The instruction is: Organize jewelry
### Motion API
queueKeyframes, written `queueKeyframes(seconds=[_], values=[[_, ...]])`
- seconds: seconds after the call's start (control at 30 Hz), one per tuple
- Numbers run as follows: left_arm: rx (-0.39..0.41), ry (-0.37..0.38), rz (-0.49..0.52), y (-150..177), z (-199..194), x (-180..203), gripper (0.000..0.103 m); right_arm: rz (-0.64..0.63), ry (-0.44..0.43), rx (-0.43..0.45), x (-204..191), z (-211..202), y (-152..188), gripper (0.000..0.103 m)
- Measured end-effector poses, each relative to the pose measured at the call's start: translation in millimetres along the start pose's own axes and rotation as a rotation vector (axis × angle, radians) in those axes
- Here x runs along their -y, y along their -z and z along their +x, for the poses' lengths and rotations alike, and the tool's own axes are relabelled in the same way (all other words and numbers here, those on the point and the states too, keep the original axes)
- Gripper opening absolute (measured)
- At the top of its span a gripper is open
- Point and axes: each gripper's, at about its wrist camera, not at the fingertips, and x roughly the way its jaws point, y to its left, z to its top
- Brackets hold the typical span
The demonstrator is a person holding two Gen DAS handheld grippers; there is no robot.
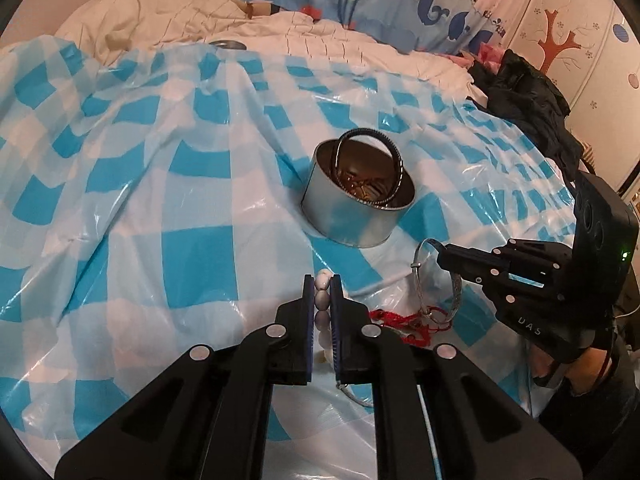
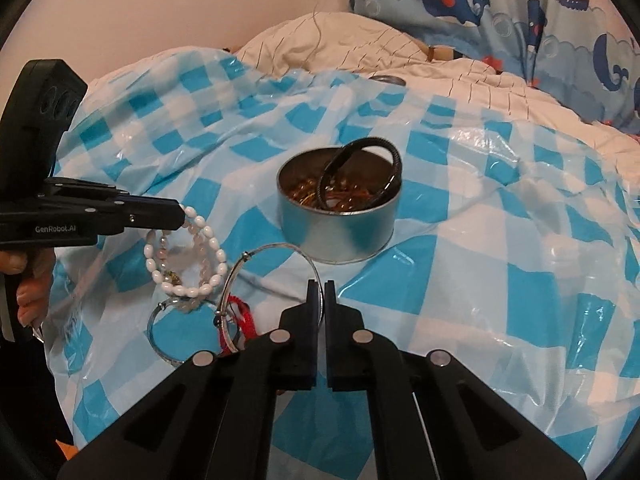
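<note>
Tins (image 2: 335, 220): 1 | silver bangles (image 2: 276, 264): 2 | bead bracelets (image 2: 188, 256): 2

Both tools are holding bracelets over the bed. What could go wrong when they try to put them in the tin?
The left tool pinches only a few beads, so the white bead bracelet dangles and might slip off. The silver bangle in the right tool is thin and could twist loose. The round tin sits on a soft, wrinkled checkered sheet, and a black bangle already sticks up from it, so a bump may tip it.
</note>
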Motion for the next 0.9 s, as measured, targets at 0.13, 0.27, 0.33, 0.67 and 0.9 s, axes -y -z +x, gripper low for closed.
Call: queueKeyframes(seconds=[0.13,0.27,0.33,0.67,0.9], values=[[0.001,0.075,-0.027,-2.1,-2.0,1.4,0.007,0.012,0.000,0.017,3.4,-2.7,-1.5,0.003],[-0.112,-0.242,0.102,4.9,23.7,5.2,0.007,0.005,0.000,0.007,1.3,-0.2,-0.8,0.003],[-0.156,-0.241,0.088,8.9,33.7,-0.6,0.007,0.001,-0.001,0.006,0.0,-0.2,-0.4,0.003],[-0.069,-0.108,-0.062,-0.2,12.6,-26.1,0.007,0.005,-0.001,0.005,-0.1,0.3,0.2,0.004],[-0.144,-0.085,-0.128,9.6,30.7,-37.4,0.039,0.007,-0.007,-0.003,0.2,1.7,1.5,0.004]])
